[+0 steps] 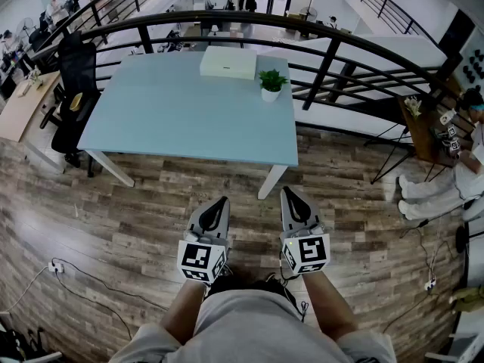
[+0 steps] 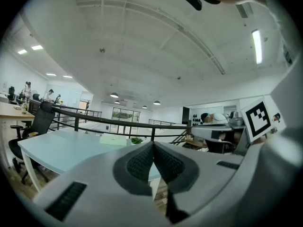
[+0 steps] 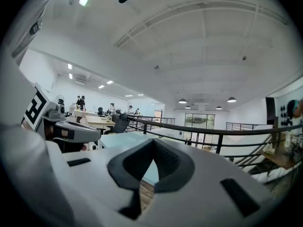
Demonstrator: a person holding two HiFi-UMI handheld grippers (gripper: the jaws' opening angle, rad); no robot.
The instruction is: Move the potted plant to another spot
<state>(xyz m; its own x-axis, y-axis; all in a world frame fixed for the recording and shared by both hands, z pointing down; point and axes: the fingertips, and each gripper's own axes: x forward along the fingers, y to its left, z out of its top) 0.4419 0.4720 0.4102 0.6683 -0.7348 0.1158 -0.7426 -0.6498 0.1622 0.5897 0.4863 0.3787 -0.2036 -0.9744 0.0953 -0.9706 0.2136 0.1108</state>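
Observation:
A small green plant in a white pot (image 1: 271, 84) stands near the far right corner of the pale blue table (image 1: 174, 119), beside a flat white box (image 1: 228, 62). Its leaves (image 2: 137, 140) peek over the left gripper's jaws. Both grippers hang over the wooden floor, well short of the table's near edge. My left gripper (image 1: 220, 203) is shut with nothing between its tips (image 2: 152, 145). My right gripper (image 1: 288, 193) is shut too, its pads together and empty (image 3: 152, 143). Both point about level toward the table.
A black curved railing (image 1: 318, 32) runs behind the table. A black office chair (image 1: 76, 82) stands at the table's left end. A person (image 1: 446, 180) sits on the floor at far right by a stand. Cables (image 1: 76, 274) lie on the floor at left.

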